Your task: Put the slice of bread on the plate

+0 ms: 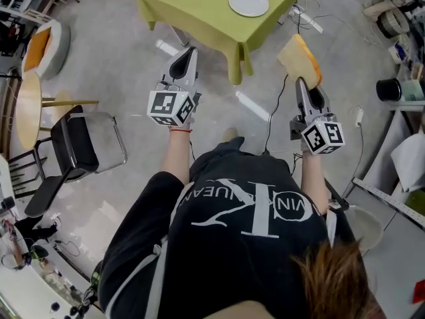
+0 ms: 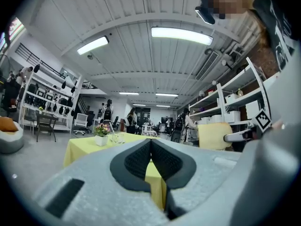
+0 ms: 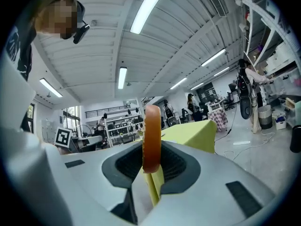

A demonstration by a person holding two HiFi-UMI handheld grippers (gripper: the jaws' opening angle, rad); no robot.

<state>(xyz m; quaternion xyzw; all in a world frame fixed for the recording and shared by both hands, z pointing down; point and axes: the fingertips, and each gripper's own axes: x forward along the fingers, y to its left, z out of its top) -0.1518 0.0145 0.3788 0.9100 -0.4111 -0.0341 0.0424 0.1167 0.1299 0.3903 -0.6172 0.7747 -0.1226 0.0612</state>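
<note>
Here's the person standing short of the table, both arms out in front. The right gripper point(image 1: 299, 80) is clamped on the slice of bread point(image 1: 300, 57), pinching it by its lower edge so the slice stands up above the jaws, out in the air, off the right-hand edge of the tabletop point(image 1: 199, 5) and not yet over it. The white plate point(image 1: 248, 2) waits near that same right-hand edge, back from the near corner, with nothing on it.

The left gripper point(image 1: 190, 50) carries nothing; its jaws are pressed together, pointing at the near corner.

That bread looks light and soft. I'd guess it squashes or tears under a hard squeeze and flops if laid down carelessly, so a gentle hold by the firmer crust seems right, much as it's held now.

From the head view you get the plate and the gap left to cover. The right gripper view loses the plate but shows the slice edge-on, brown crust upright between the pads. The left gripper view shows the slice's pale broad face off to the side, plus a small flower pot point(image 2: 100, 139) on the cloth.
</note>
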